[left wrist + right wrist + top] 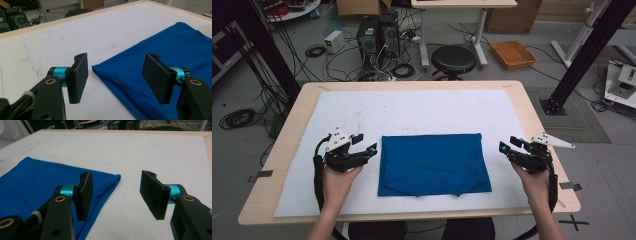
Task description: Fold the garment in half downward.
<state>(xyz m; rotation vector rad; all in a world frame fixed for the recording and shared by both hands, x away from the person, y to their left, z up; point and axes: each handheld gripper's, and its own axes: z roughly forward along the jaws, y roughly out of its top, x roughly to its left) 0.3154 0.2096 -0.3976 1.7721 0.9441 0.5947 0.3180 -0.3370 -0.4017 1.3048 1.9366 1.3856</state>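
High view: a person sits at a table point(287, 145) covered by a white mat point(422, 107), holding 1 gripper in each hand. A folded blue cloth point(432, 164) lies flat on the mat between the 2 tools. The left gripper point(368, 148) sits just beside the cloth's left edge, jaws apart and pointing toward it, not touching. The right gripper point(506, 149) sits near the cloth's right edge with a clear strip of mat between, jaws also apart. The cloth looks like a garment already folded into a neat rectangle, wider than deep, with a small notch along the edge nearest the person. Judging from this, at least 1 fold is done, and any further fold or lift has not begun, since neither tool holds fabric.

Left gripper view: the left gripper point(115, 75) has its 2 black jaws spread wide with nothing between them. The blue cloth point(160, 47) lies ahead and to the right of the jaws, its near corner pointing into the gap between them. The fabric is smooth, slightly glossy and thin, with a doubled edge.

Right gripper view: the right gripper point(116, 193) is likewise wide open and empty. The blue cloth point(32, 180) lies ahead and to the left, partly behind the left-hand jaw, and its rounded folded corner ends just ahead of the gap. Soft creases run along that edge.
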